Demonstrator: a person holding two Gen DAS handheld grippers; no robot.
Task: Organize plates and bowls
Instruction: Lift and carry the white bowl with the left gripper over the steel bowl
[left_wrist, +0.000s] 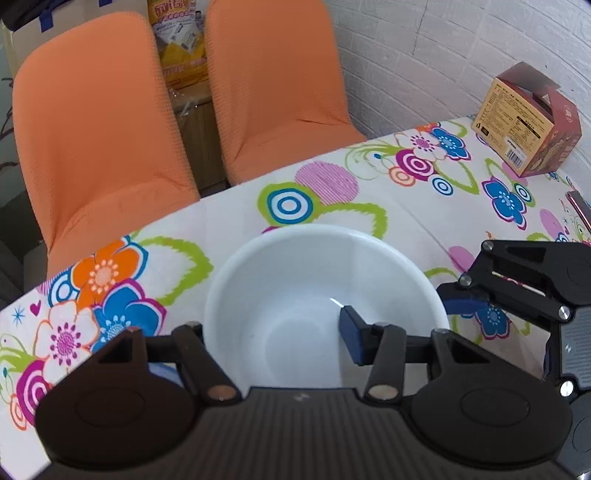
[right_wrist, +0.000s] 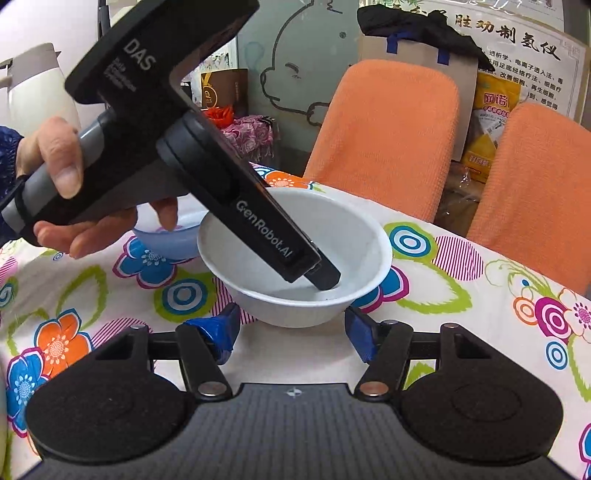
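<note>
Two orange chairs (left_wrist: 99, 140) are set at the far edge of a flower-patterned tablecloth (left_wrist: 332, 192). A printed carton (left_wrist: 528, 122) is placed far right, near the white wall (left_wrist: 424, 55).

Pretty lived-in dining corner here. The table's covered in a loud floral tablecloth (left_wrist: 229, 210), all blue, orange and pink flowers with green swirls. Two chairs with orange covers (left_wrist: 96, 140) sit side by side along the far edge, pushed close to it. One side is a white brick-pattern wall (left_wrist: 424, 55). Behind the chairs there's a frosted glass panel with a cartoon outline drawn on it (right_wrist: 295, 74) and a poster with Chinese text (right_wrist: 524, 40). Soft, even daylight everywhere, no hard shadows.
</note>
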